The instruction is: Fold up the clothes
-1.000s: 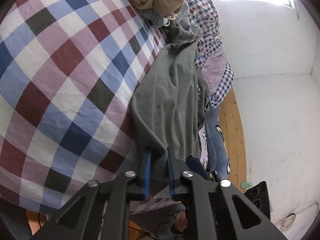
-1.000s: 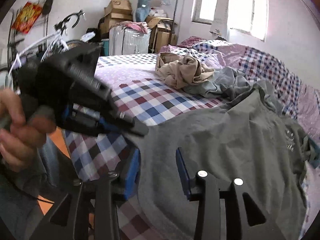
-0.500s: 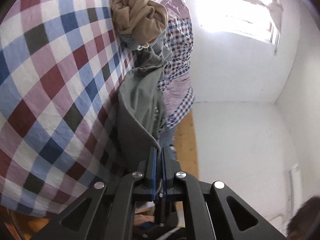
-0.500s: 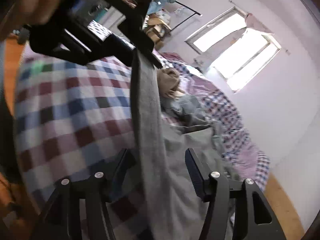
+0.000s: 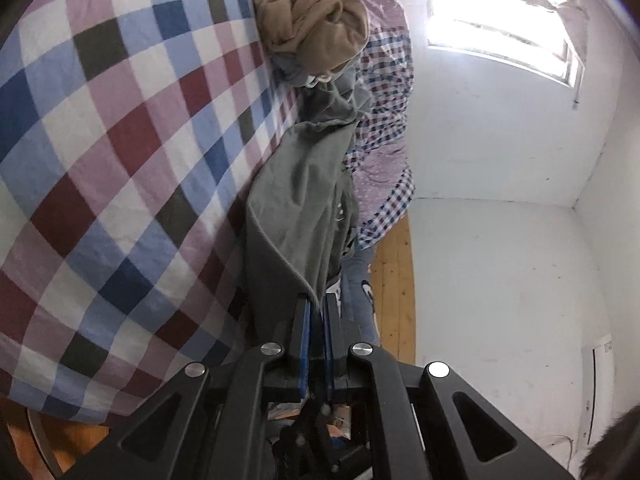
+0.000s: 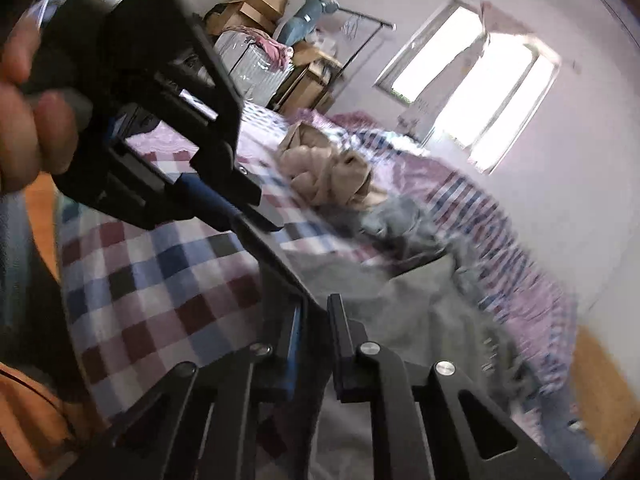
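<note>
Left gripper (image 5: 316,308) clenched tight on the hem of the grey shirt (image 5: 300,200), blue pads pressed almost together with a thin fold of cloth between them, nearest in the left wrist view. Right gripper (image 6: 314,316) nearly closed as well, with the taut hem of the same shirt (image 6: 400,304) running between its pads, nearest in the right wrist view; motion blur makes it hard to tell how firmly that edge is nipped. Hem stretched as a dark straight line from the right claw up and left to the left gripper (image 6: 264,216), gripped by a hand (image 6: 28,92) at the left edge of that view. Rest of the shirt lying across the checked bedsheet (image 5: 120,152), trailing away from the claws toward the far side of the bed. Farther on, a crumpled beige garment (image 5: 316,24) heaped on the sheet, touching a bunched grey-blue piece (image 6: 396,220) just nearer. To the right, wooden floor (image 5: 396,280) beside the bed, then white wall. Farthest, a bright window (image 6: 480,96), and at far left stacked cardboard boxes (image 6: 260,4) with a clothes rail (image 6: 360,20)
</note>
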### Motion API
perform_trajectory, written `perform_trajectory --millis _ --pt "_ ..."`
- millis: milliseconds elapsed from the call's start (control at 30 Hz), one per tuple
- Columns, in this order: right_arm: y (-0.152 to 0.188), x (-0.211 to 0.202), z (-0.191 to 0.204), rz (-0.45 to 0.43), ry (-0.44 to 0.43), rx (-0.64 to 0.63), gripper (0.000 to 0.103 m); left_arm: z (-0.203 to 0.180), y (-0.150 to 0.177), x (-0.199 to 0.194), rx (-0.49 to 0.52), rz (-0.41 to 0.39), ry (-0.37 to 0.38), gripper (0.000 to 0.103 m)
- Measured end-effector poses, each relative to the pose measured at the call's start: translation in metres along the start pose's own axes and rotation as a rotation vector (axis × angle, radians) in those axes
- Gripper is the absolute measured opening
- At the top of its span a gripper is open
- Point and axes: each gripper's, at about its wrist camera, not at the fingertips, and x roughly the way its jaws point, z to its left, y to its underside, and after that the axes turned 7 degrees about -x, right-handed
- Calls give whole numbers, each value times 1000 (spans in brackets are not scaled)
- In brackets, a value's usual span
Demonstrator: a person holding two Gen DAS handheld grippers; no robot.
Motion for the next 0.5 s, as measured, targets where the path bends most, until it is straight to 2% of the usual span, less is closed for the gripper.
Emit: perform_trajectory --millis 100,133,200,267,333,500 --pt "2 2 -6 8 -53 61 4 3 1 2 -8 1 -21 5" --pt "3 1 -6 6 -60 67 3 4 1 2 -11 2 -28 8" --pt "4 -1 -6 1 -73 67 2 5 1 3 -16 3 -41 19" --pt "5 -4 -4 -11 -87 50 2 7 1 4 -22 4 -55 41" --pt "4 -6 2 -18 -96 21 2 9 2 5 -27 5 -68 46" --pt "4 -9 17 -25 -107 -46 2 13 3 8 -41 7 -102 48"
